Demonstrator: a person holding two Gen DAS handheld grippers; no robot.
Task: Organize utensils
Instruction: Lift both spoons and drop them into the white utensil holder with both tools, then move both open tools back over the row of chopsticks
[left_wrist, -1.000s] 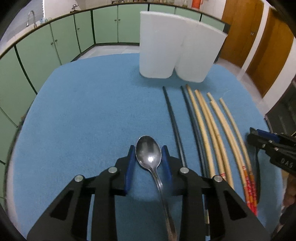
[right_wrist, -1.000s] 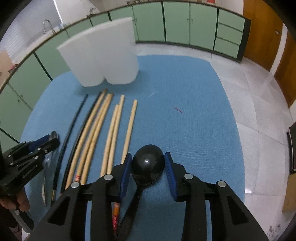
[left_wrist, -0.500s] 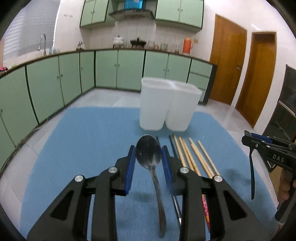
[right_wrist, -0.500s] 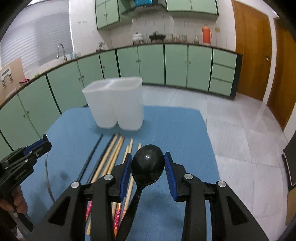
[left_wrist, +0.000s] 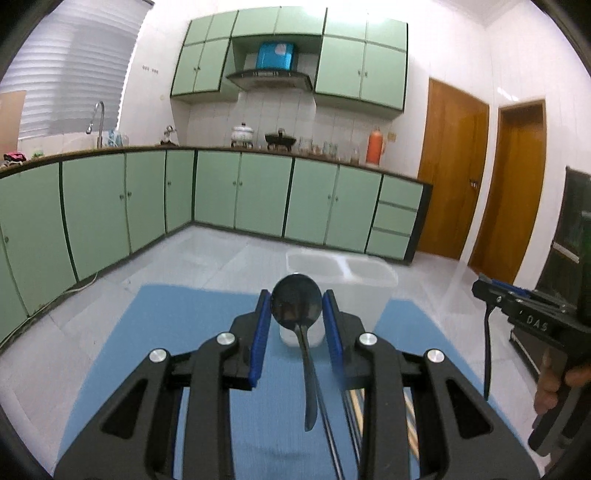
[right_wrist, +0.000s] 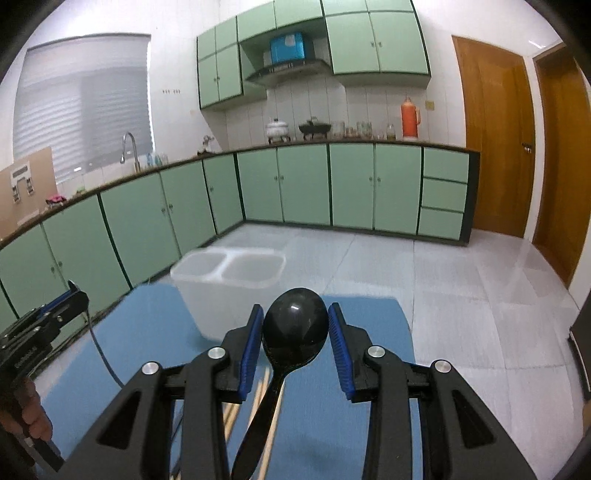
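My left gripper (left_wrist: 296, 308) is shut on a metal spoon (left_wrist: 297, 306) by its bowl, handle hanging down, lifted high above the blue mat (left_wrist: 155, 332). My right gripper (right_wrist: 295, 326) is shut on a black plastic spoon (right_wrist: 294, 326), also raised. A white two-compartment holder (left_wrist: 354, 280) stands at the mat's far end, open at the top; it also shows in the right wrist view (right_wrist: 229, 277). Wooden chopsticks (right_wrist: 266, 384) lie on the mat below, mostly hidden by the grippers. The right gripper shows at the right in the left wrist view (left_wrist: 517, 310).
Green kitchen cabinets (left_wrist: 258, 195) line the far wall, with a grey tiled floor (right_wrist: 443, 280) around the table. Wooden doors (left_wrist: 454, 166) stand at the right. Black chopsticks (left_wrist: 332, 435) lie under the left gripper.
Both grippers have risen and tilted up from the mat with their spoons; the view has swung from the table surface to the room, and the holder now sits low ahead.
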